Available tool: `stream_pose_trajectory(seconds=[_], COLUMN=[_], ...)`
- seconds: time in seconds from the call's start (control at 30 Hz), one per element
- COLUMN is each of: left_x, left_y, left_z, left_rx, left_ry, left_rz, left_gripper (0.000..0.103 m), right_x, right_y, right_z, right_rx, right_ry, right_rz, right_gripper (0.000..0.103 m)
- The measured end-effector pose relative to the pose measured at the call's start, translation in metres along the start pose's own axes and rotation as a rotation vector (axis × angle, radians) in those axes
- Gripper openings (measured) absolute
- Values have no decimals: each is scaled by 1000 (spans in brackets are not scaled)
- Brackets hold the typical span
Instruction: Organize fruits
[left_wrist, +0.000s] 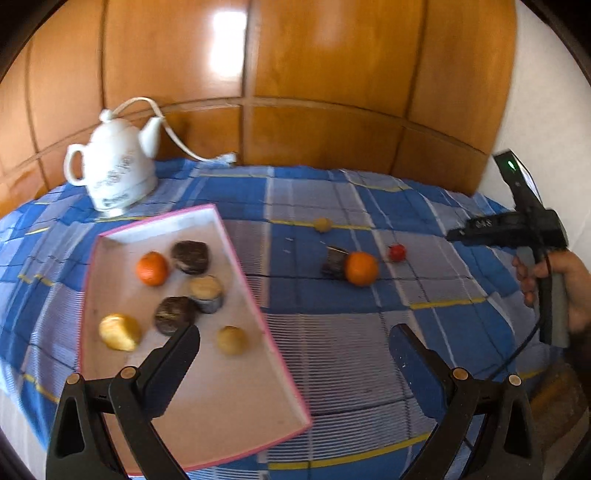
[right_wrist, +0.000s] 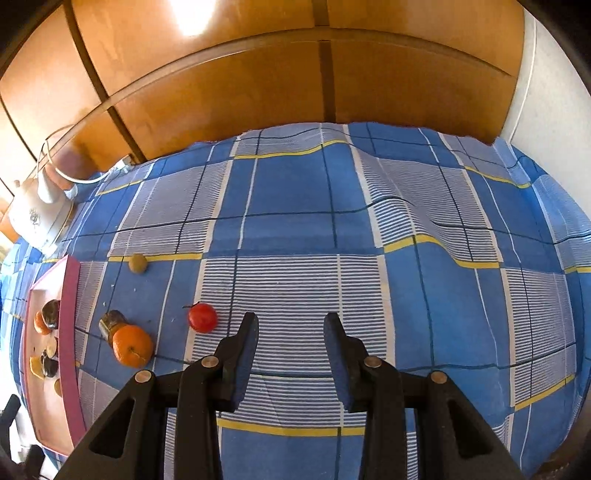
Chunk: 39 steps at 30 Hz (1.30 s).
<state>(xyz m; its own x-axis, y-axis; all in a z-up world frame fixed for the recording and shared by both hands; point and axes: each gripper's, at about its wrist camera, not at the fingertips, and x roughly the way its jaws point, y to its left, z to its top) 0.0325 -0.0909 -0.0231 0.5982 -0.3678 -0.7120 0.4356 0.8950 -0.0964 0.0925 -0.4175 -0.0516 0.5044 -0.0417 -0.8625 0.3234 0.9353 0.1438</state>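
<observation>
- Wood-panelled cupboard doors (left_wrist: 325, 74) fill the background, and a blue, white and yellow checked cloth (left_wrist: 332, 332) covers the table pretty much edge to edge.
- Far left corner has a white ceramic kettle (left_wrist: 114, 170) with its cord trailing off toward the doors.
- Pink-rimmed tray (left_wrist: 236, 406) sits on the left side of the cloth. Inside: a small orange (left_wrist: 152, 268), two dark round fruits (left_wrist: 190, 256), a cut-looking pale one (left_wrist: 207, 291), a yellow one (left_wrist: 120, 331) and a small tan one (left_wrist: 231, 339). Can't really tell what the dark ones are, too blurry.
- Left claw (left_wrist: 295, 343) is spread wide with nothing in it, hanging over the tray's right edge. Its left finger sits above the tray floor, just beside a dark fruit, and the right finger is out over bare cloth.
- Loose stuff on the cloth: a bigger orange (right_wrist: 132, 345) touching a dark chunk (right_wrist: 110, 322), a red tomato-looking fruit (right_wrist: 202, 316), and a small yellowish ball (right_wrist: 137, 263) farther back.
- Right claw (right_wrist: 291, 325) is partly spread, empty, over striped cloth. The red fruit is just off its left finger, near but not between the fingers; the orange is further left again.
- From the left wrist view you can see the right hand (left_wrist: 561, 288) wrapped around the handle of that claw.
</observation>
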Motion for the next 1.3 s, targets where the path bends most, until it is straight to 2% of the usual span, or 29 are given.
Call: stream_pose_trajectory(seconds=[0.1,0.3,0.53,0.77,0.87,0.9,1.03,1.13,1.3], left_x=[8,20,36,36,31,30,25,23,18], left_y=[-11,-28,-25,-19,-17,-15,-9,-5,-3], left_z=[2,4,11,6,4,3,-2,-7,-10], left_rx=[30,85,17,-25,-45,-54,-75,-90,-99], left_ry=[38,55,123,132,122,118,115,117,108], left_rz=[-6,53,-3,-15,-28,-30,-24,-21,-35], left_gripper=[103,103,98,98,100,100,100,100,100], right_x=[-1,-3,-5,1,1,0,10,22,27], right_y=[3,7,11,31,44,49,61,51,45], right_z=[0,0,2,-3,-6,-8,-15,-13,-2], right_rx=[-15,-32,-47,-131,-177,-203,-273,-227,-156], right_ry=[-4,-6,-7,29,41,38,62,87,55], right_rz=[6,8,30,93,201,212,152,95,137], right_gripper=[37,37,37,37,37,37,37,37,37])
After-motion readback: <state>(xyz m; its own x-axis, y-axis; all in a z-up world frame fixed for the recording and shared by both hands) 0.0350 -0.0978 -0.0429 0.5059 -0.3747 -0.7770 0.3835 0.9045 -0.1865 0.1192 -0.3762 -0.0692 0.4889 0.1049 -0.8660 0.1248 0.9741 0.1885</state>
